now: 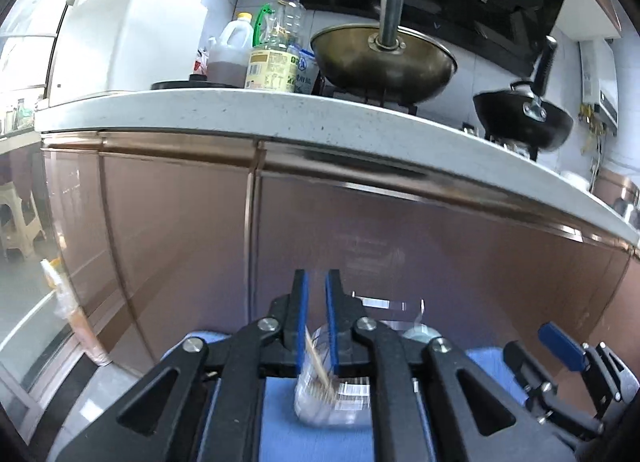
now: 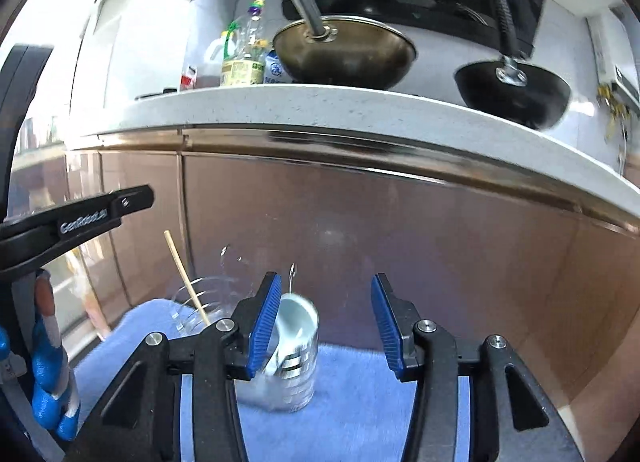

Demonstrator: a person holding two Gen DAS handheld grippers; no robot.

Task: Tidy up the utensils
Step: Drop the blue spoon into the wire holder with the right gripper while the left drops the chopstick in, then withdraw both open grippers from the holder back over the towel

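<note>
A clear glass (image 1: 320, 390) holding a wooden chopstick (image 1: 318, 362) stands on a blue cloth (image 1: 280, 430) below my left gripper (image 1: 317, 282). Its blue pads stand slightly apart and press on nothing; the chopstick leans free in the narrow gap. In the right wrist view the same chopstick (image 2: 188, 278) leans in its glass (image 2: 200, 302), below the left gripper (image 2: 120, 206). A second clear glass (image 2: 292, 366) holds a white ceramic spoon (image 2: 298, 318) and a metal utensil handle (image 2: 292, 274). My right gripper (image 2: 324, 298) is open, its left pad beside that glass.
Copper-coloured cabinet doors (image 1: 360, 222) rise just behind the cloth under a white speckled counter (image 1: 280, 110). On the counter stand oil bottles (image 1: 276, 58), a brass wok (image 1: 384, 62) and a black wok (image 1: 524, 118). A blue-gloved hand (image 2: 48, 382) holds the left gripper.
</note>
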